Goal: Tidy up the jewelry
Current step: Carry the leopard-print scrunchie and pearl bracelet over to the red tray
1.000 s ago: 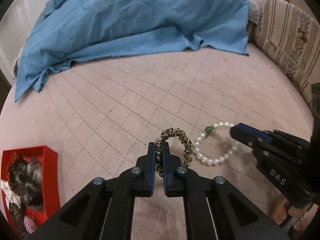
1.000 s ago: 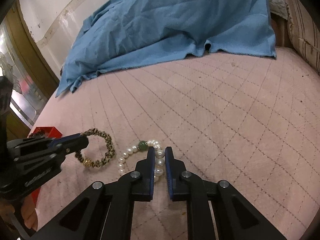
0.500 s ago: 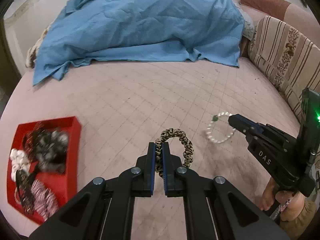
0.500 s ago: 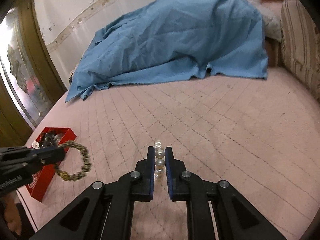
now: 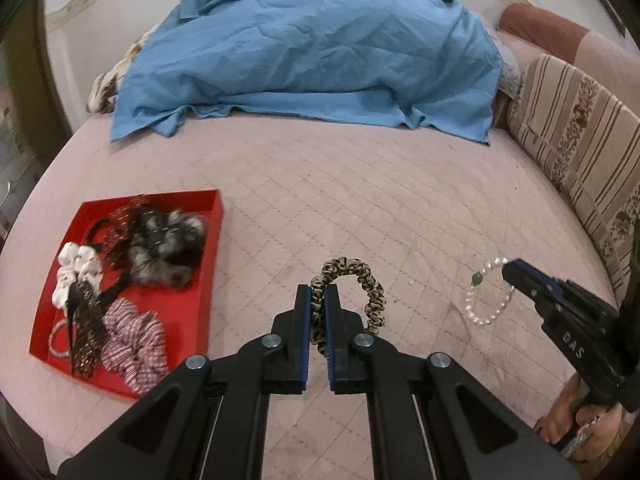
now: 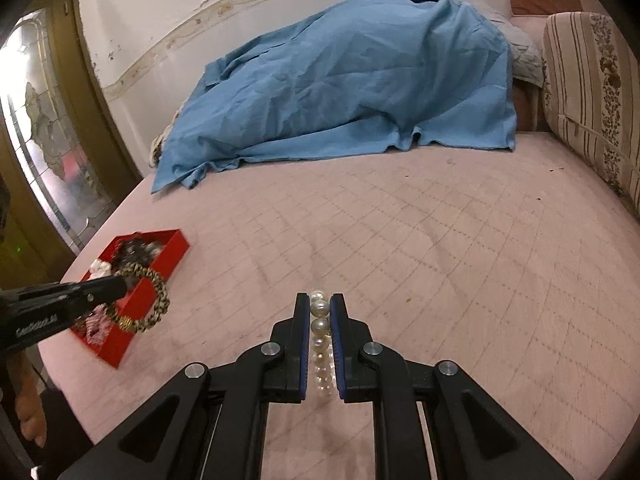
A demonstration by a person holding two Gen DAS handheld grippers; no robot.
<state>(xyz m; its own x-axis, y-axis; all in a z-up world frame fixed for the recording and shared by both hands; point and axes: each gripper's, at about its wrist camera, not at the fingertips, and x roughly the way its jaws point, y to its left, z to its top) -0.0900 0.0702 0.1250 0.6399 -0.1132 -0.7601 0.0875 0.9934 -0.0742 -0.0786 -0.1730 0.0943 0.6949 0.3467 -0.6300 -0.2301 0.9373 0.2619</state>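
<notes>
Pink quilted bed (image 5: 360, 200) lies under us. Our left gripper (image 5: 318, 300) clamps the scrunchie (image 5: 352, 296), its ring hanging edge-up beside the red box (image 5: 208, 280). Our right gripper (image 6: 320, 312) pinches the pearl bracelet (image 6: 320, 320), dangling clear of the bed.
</notes>
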